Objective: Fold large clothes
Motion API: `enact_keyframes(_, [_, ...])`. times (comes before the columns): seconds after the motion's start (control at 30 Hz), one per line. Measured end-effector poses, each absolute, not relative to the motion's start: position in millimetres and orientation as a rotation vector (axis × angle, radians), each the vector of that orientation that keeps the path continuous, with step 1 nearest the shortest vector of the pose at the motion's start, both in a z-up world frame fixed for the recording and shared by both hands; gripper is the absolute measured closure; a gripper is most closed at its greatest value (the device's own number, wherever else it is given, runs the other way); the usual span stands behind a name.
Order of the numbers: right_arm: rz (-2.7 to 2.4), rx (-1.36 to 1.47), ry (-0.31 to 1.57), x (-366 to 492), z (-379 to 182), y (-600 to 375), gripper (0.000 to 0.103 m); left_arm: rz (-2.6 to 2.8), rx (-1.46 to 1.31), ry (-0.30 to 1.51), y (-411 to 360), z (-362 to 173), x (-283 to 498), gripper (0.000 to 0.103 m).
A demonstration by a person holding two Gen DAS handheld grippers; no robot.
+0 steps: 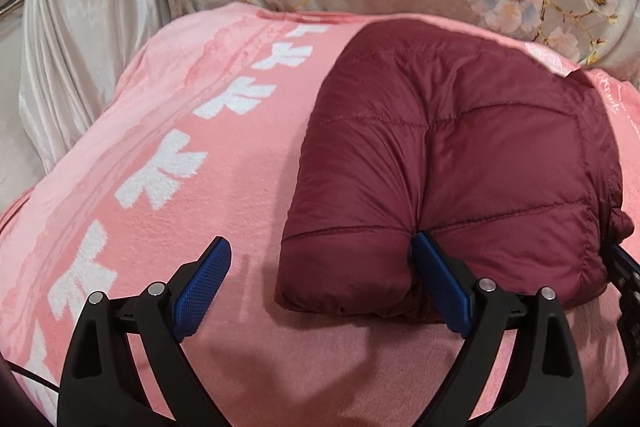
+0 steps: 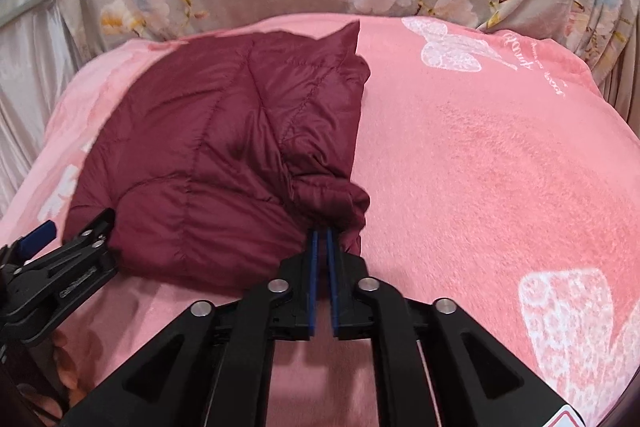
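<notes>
The jacket [image 1: 452, 163] lies folded into a puffy maroon bundle on the pink blanket [image 1: 168, 195], just ahead of both tools, so we judge this the release after the last fold. Our left hand-held gripper [image 1: 320, 283] stands wide apart; its right finger [image 1: 438, 287] presses against the near edge of the bundle, its left finger [image 1: 204, 291] is clear over the blanket, and nothing is clamped. Our right hand-held gripper [image 2: 322, 247] is only a crack apart, its tips at the gathered cuff [image 2: 340, 203] on the bundle's near right corner — whether the pads pinch any fabric, we cannot tell. To finish well, we would open the right one fully before drawing back, so the cuff is not dragged out. We would draw both back toward ourselves, low and straight — a slippery shell springs open if nudged sideways.
</notes>
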State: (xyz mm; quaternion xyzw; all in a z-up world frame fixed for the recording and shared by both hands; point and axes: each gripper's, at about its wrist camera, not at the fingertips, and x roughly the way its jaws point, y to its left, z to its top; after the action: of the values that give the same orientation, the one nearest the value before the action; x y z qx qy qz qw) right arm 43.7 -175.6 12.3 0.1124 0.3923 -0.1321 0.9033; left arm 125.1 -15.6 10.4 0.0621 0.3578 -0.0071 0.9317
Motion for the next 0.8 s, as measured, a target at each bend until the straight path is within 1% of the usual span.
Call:
enact_keyframes(0.03, [-0.265,0.234,0.792,35,16,-172,0.069,-0.013,0.125,0.719,-14,13,119,0.013])
enact_keyframes(0.07, [-0.249,0.227,0.772,22,21,-167,0.058,-0.014,0.123,0.711,-12,15,112,0.013])
enact_keyframes(0.1, [-0.238,0.215,0.754,12,23,-163,0.044,-0.017,0.118,0.705,-10,17,104,0.011])
enact_keyframes(0.13, [-0.232,0.197,0.731,0,27,-157,0.041,-0.025,0.108,0.703,-8,18,93,0.007])
enact_keyframes(0.17, [-0.230,0.178,0.720,-10,29,-153,0.041,-0.033,0.104,0.705,-8,18,85,0.007])
enact_keyframes(0.2, [-0.235,0.152,0.715,-20,31,-148,0.039,-0.039,0.104,0.708,-7,18,78,0.007])
enact_keyframes(0.23, [-0.240,0.138,0.715,-26,32,-146,0.035,-0.043,0.109,0.711,-8,17,70,0.007])
enact_keyframes(0.3, [-0.241,0.125,0.714,-41,33,-143,0.031,-0.039,0.128,0.699,-10,18,52,0.007])
enact_keyframes(0.37, [-0.239,0.135,0.711,-52,34,-143,0.029,-0.033,0.135,0.678,-12,20,36,0.005])
enact_keyframes(0.43, [-0.249,0.162,0.698,-61,35,-146,0.021,-0.038,0.124,0.675,-12,20,25,0.005])
enact_keyframes(0.5, [-0.261,0.183,0.685,-67,36,-148,0.018,-0.040,0.119,0.674,-12,21,20,0.005])
enact_keyframes(0.8, [-0.298,0.223,0.717,-66,29,-156,0.018,-0.005,0.131,0.676,-14,19,17,0.005])
